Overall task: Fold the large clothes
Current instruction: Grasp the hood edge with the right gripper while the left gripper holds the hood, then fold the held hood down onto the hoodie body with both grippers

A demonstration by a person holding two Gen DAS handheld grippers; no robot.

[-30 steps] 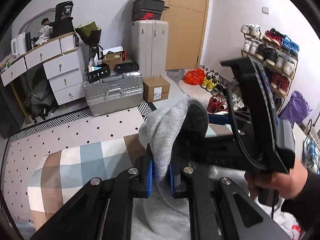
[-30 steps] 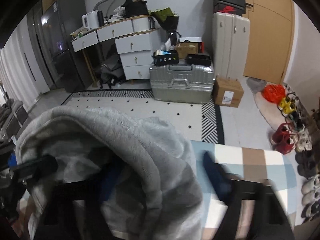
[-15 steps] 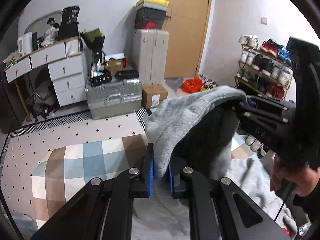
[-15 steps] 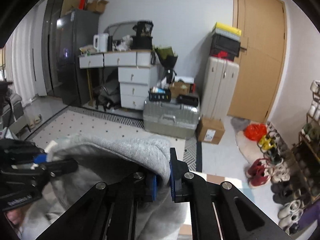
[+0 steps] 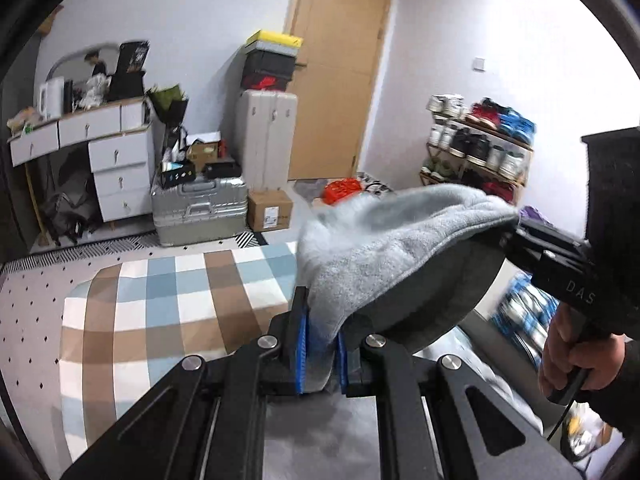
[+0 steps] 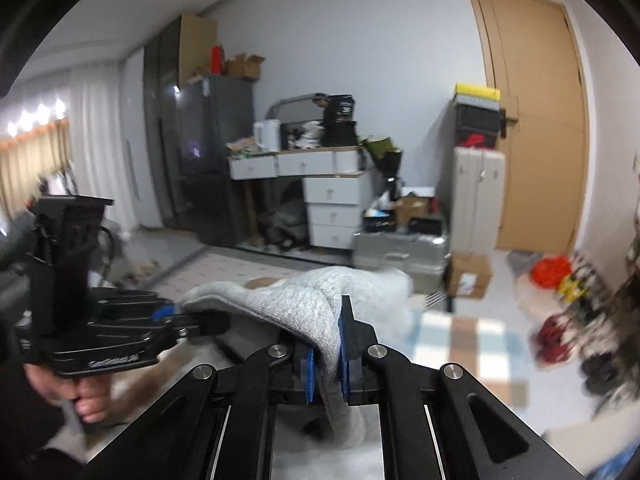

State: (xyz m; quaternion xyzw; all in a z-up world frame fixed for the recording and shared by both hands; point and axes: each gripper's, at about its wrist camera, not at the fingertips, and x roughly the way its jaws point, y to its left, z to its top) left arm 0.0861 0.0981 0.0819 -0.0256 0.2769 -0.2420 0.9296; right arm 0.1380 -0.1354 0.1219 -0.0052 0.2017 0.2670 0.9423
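A thick grey fleece garment (image 5: 384, 240) is stretched in the air between both grippers, above a bed with a checked blue, brown and white cover (image 5: 168, 304). My left gripper (image 5: 320, 354) is shut on one edge of the garment, blue pads pressing the cloth. My right gripper (image 6: 327, 364) is shut on the other edge of the grey garment (image 6: 304, 304). In the left wrist view the right gripper (image 5: 516, 224) comes in from the right, held by a hand (image 5: 576, 356). The right wrist view shows the left gripper (image 6: 180, 314) at the left.
Behind the bed stand a silver suitcase (image 5: 200, 208), a cardboard box (image 5: 270, 210), white drawers (image 5: 116, 168), a tall pale suitcase (image 5: 266, 136) and a wooden door (image 5: 340, 80). A shoe rack (image 5: 476, 140) lines the right wall. A dark fridge (image 6: 208, 152) stands far left.
Both grippers rose and drew apart, spreading the garment's edge between them. The right gripper, open over the cloth a second ago, closed on it.
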